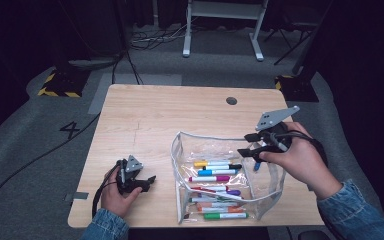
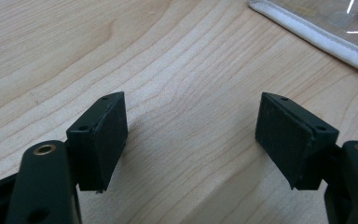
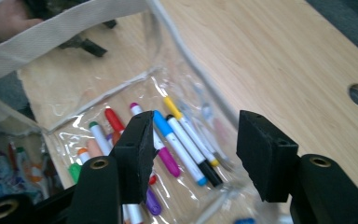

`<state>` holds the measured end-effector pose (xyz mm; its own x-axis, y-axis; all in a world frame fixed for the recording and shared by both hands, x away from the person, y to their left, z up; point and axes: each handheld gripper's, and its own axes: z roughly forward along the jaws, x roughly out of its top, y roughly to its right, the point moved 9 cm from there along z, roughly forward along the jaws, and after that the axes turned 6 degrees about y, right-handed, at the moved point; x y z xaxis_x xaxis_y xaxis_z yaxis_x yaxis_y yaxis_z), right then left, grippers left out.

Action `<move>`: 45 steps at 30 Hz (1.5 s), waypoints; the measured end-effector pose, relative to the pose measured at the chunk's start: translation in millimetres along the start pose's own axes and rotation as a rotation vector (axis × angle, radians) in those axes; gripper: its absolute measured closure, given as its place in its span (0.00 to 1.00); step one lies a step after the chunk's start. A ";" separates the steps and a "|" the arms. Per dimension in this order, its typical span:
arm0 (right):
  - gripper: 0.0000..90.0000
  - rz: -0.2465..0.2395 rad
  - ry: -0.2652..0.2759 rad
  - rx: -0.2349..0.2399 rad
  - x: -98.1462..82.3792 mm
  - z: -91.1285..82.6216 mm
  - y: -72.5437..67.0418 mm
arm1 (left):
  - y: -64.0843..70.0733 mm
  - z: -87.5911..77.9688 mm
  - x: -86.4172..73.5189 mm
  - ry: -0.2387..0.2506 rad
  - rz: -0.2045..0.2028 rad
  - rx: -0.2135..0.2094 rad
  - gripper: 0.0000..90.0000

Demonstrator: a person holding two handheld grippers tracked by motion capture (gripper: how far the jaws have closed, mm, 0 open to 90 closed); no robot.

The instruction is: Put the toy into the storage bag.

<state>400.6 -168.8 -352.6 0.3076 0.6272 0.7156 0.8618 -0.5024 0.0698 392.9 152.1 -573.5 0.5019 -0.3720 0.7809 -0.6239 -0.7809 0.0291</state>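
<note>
Several markers [image 3: 175, 140] below right claw [image 3: 193, 154]

The table [image 1: 145, 120] is pale, matt wood with visible grain. On it, the pouch [image 1: 267, 197] is clear, glossy plastic edged in woven cloth, holding smooth plastic markers [image 1: 215, 172]. Beside the pouch, gripper pads [image 2: 108, 135] look matt black and rubbery.

Bright overhead light on the table [image 1: 145, 115], dark surroundings, soft focus, glare on the clear pouch [image 1: 265, 187].
</note>
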 end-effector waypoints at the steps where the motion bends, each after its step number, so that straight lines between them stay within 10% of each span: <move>1: 0.53 0.011 0.008 -0.013 -1.0 -3.4 5.1 | 0.0 0.0 0.0 0.000 0.000 0.000 0.29; 20: 0.55 0.284 0.073 -0.210 -48.9 -28.3 101.9 | -0.4 -1.1 -0.8 -0.002 0.005 0.002 0.29; 30: 0.51 0.369 0.032 -0.252 -90.6 6.6 134.9 | -0.4 -1.1 -0.8 -0.002 0.005 0.002 0.28; 45: 0.48 0.489 -0.041 -0.233 -159.9 73.3 147.4 | -0.3 -1.0 -0.7 -0.003 0.004 0.000 0.28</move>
<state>508.0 -299.5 -507.7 0.6699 0.3073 0.6758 0.5031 -0.8573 -0.1089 392.2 153.1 -573.5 0.5012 -0.3761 0.7793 -0.6259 -0.7794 0.0264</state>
